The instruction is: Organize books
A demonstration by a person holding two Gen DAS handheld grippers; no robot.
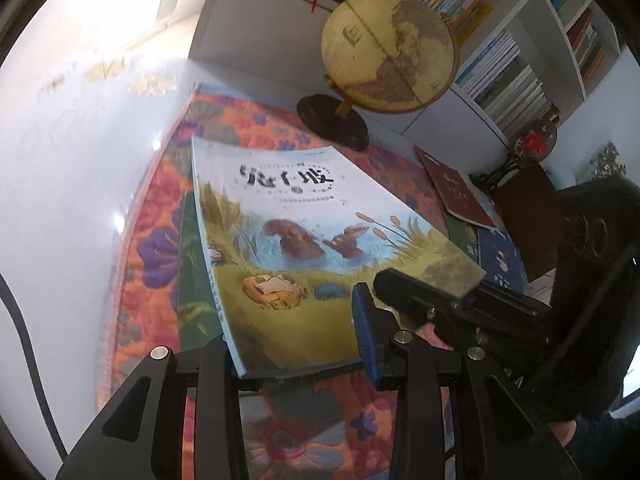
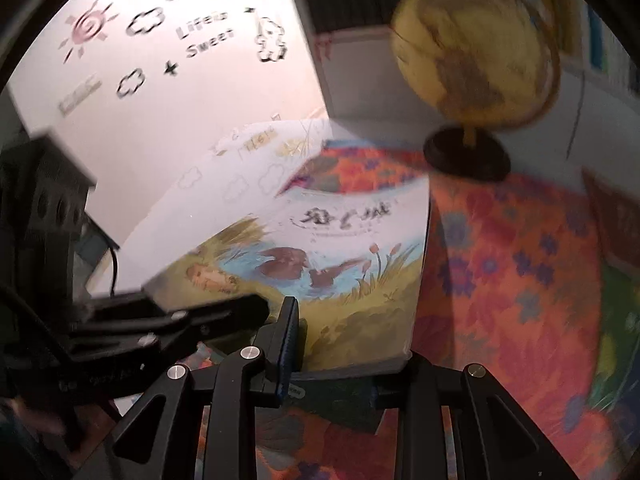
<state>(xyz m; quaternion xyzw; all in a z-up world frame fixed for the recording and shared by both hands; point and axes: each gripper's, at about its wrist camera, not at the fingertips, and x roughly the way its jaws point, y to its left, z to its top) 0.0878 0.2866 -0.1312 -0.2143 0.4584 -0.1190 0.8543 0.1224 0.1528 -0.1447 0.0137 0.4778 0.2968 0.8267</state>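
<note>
A picture book (image 1: 304, 216) with a pond scene on its cover hangs tilted over a floral mat (image 1: 152, 248). My left gripper (image 1: 292, 344) is shut on its near edge, the blue pad (image 1: 366, 332) pressing the cover and the other finger underneath. My right gripper (image 1: 452, 292) clamps the near right corner. In the blurred right wrist view the same book (image 2: 352, 264) sits in my right gripper (image 2: 352, 344), and my left gripper (image 2: 224, 308) bites its left corner. Something dark green (image 2: 344, 404) lies under the near edge; whether it is held I cannot tell.
A yellow globe (image 1: 390, 46) on a black base stands at the mat's far side. A red book (image 1: 454, 184) and a blue book (image 1: 500, 256) lie to the right. White shelves (image 1: 508, 76) full of books rise behind. A glossy white table (image 1: 60, 160) spreads left. A dark sleeve (image 1: 592, 280) is on the right.
</note>
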